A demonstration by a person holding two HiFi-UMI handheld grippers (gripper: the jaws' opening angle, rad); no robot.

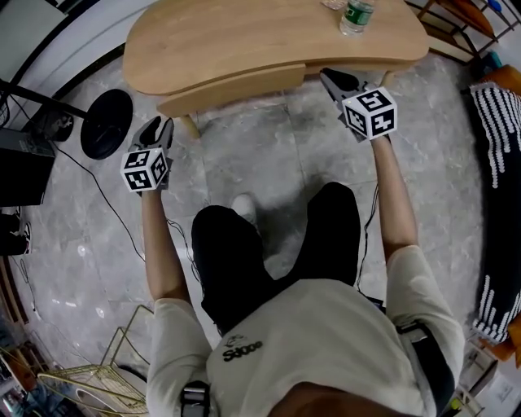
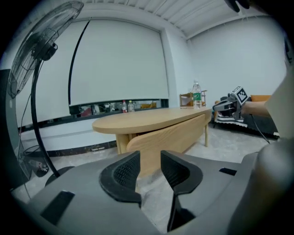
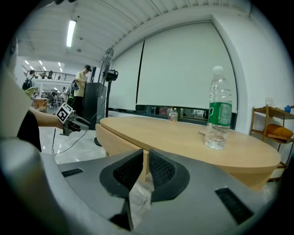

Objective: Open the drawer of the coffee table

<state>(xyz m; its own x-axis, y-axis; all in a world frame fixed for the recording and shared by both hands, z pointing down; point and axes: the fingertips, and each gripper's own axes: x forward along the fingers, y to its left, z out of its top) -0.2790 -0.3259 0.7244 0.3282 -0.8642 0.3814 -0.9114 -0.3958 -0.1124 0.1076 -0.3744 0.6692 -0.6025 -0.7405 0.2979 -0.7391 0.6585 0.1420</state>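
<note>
The light wooden coffee table (image 1: pixel 269 32) stands in front of me, and its curved drawer front (image 1: pixel 232 89) lies flush under the top. My left gripper (image 1: pixel 159 126) hangs over the floor just left of the drawer's left end, apart from it. In the left gripper view this gripper (image 2: pixel 149 160) is open with nothing between the jaws, and the drawer front (image 2: pixel 170 137) lies ahead. My right gripper (image 1: pixel 328 77) is at the drawer's right end, close under the table edge. Seen in the right gripper view, that gripper (image 3: pixel 145 158) is shut and empty.
A plastic water bottle (image 1: pixel 356 16) and a glass (image 1: pixel 334 3) stand on the table's far right. A fan's round black base (image 1: pixel 106 122) sits on the floor left of the table. A black box (image 1: pixel 20 167) is further left, and a gold wire rack (image 1: pixel 98 379) at the lower left.
</note>
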